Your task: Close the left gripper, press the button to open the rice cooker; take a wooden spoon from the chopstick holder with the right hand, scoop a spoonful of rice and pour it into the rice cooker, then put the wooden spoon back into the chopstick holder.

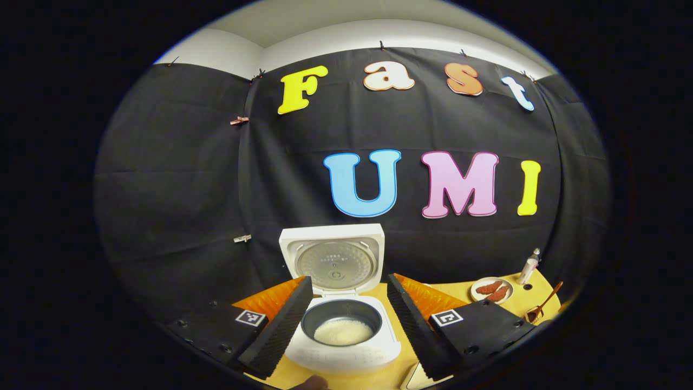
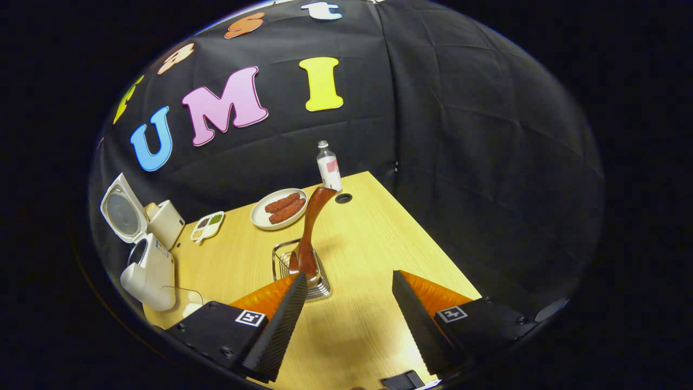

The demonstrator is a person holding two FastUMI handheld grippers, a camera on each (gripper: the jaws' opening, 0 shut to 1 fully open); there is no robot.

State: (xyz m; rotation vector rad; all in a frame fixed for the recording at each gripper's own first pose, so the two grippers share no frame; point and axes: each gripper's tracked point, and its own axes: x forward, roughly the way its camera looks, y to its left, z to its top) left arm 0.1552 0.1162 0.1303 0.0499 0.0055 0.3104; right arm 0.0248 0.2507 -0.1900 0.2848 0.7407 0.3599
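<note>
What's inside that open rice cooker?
The rice cooker has its lid up; a dark inner pot holds a shallow patch of white rice. What lies beneath the rice is covered.

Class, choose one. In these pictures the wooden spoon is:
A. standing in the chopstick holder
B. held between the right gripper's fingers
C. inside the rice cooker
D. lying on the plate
A: the spoon stands in the wire chopstick holder on the table, while the right gripper is open with nothing between its fingers.
</note>
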